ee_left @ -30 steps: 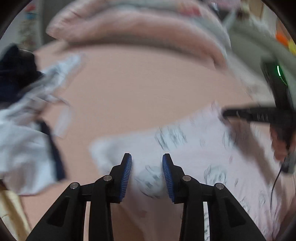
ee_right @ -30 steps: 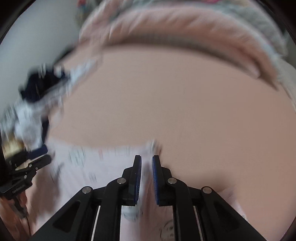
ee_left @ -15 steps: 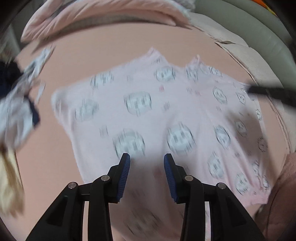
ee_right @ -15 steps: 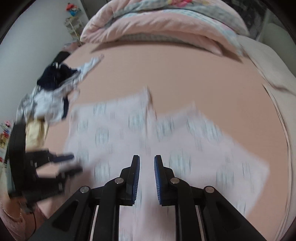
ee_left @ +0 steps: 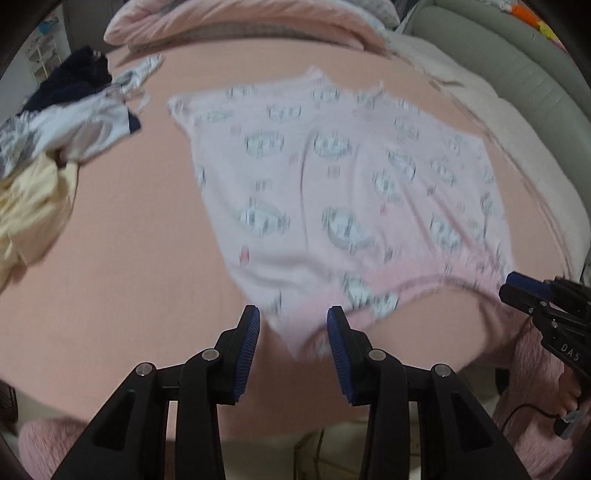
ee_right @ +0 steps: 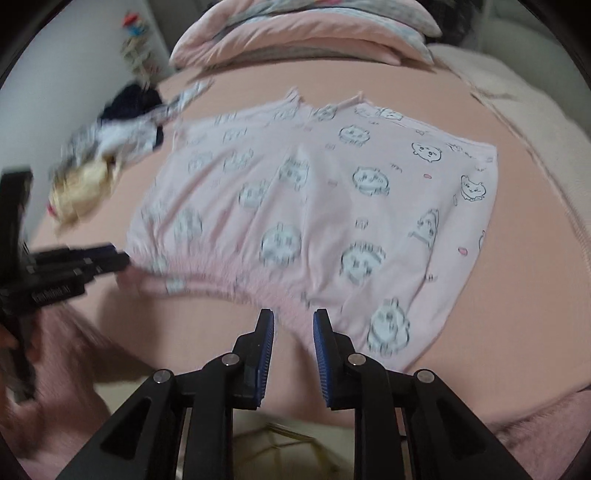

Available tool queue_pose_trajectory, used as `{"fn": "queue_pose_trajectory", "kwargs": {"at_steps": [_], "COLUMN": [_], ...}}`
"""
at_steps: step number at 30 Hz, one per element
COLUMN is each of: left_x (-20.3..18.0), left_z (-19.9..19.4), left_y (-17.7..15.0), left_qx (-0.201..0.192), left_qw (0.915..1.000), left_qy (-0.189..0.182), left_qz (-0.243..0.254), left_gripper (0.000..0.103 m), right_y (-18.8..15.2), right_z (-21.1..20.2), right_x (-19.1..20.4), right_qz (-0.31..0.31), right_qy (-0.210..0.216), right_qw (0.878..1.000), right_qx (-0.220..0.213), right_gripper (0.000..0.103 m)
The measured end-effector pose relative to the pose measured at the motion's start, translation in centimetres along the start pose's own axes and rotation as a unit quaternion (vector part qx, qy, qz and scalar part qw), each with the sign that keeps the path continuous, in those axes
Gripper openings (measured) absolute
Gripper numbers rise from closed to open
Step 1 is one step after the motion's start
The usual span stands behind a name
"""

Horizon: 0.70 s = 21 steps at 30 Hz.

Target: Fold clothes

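Note:
A pale pink garment [ee_left: 332,177] printed with cartoon faces lies spread flat on the pink bed sheet [ee_left: 147,258]; its gathered waistband faces me. My left gripper [ee_left: 293,328] is open above the waistband's near left corner, and the cloth lies between the pads without being pinched. My right gripper [ee_right: 293,332] hangs over the waistband further right on the same garment [ee_right: 314,206]. Its jaws are opening, with the cloth edge loose between them. Each gripper shows in the other's view: the right gripper [ee_left: 511,290] at the right, the left gripper [ee_right: 118,258] at the left.
A pile of clothes [ee_left: 62,122], navy, white and cream, lies on the sheet's left side. A rolled pink duvet [ee_right: 295,33] lines the far end. A grey padded surface [ee_left: 517,85] rises at the right. The bed's near edge and fuzzy pink sleeves [ee_left: 535,369] are below.
Both grippers drew back from the middle of the bed to its near edge. The garment went from bunched to spread flat. The right jaws widened.

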<state>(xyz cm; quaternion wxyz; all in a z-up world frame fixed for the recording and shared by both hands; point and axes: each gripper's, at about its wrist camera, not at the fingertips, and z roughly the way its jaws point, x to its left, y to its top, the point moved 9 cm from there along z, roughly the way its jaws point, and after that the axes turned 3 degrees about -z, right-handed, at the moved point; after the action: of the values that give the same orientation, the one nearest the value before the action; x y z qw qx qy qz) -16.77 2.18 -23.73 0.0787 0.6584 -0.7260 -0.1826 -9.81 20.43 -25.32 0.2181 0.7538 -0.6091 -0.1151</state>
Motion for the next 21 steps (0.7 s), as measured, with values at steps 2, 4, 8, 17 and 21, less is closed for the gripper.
{"fn": "queue_pose_trajectory", "kwargs": {"at_steps": [2,4,8,17,21], "left_x": [-0.2,-0.3,-0.1,0.2,-0.8], "left_z": [0.1,0.0,-0.1,-0.7,-2.0], "left_y": [-0.1,-0.1,-0.1,0.0,-0.1], "left_qx": [-0.009,-0.021,-0.042,-0.075,-0.087], "left_qw": [1.0000,0.9997,0.9988,0.9962,0.9956], "left_qy": [0.001,0.005,0.024,0.021,0.034], "left_qz": [-0.003,-0.006,-0.008,-0.040,-0.005], "left_gripper": [0.034,0.034,0.029,0.004,0.004], "right_y": [-1.0,-1.7,-2.3,-2.4,-1.8], "right_z": [0.6,1.4,1.3,0.2,-1.5], "right_x": [0.3,0.5,-0.3,-3.7,-4.4], "right_qz": [-0.015,-0.019,-0.004,0.013,0.017], "right_qy": [-0.017,-0.024,-0.036,-0.088,-0.108], "right_qw": [1.000,0.999,0.999,0.996,0.992], "right_qx": [0.006,0.018,0.011,-0.028,-0.055], "right_gripper": [0.021,0.021,0.021,0.005,0.004]}}
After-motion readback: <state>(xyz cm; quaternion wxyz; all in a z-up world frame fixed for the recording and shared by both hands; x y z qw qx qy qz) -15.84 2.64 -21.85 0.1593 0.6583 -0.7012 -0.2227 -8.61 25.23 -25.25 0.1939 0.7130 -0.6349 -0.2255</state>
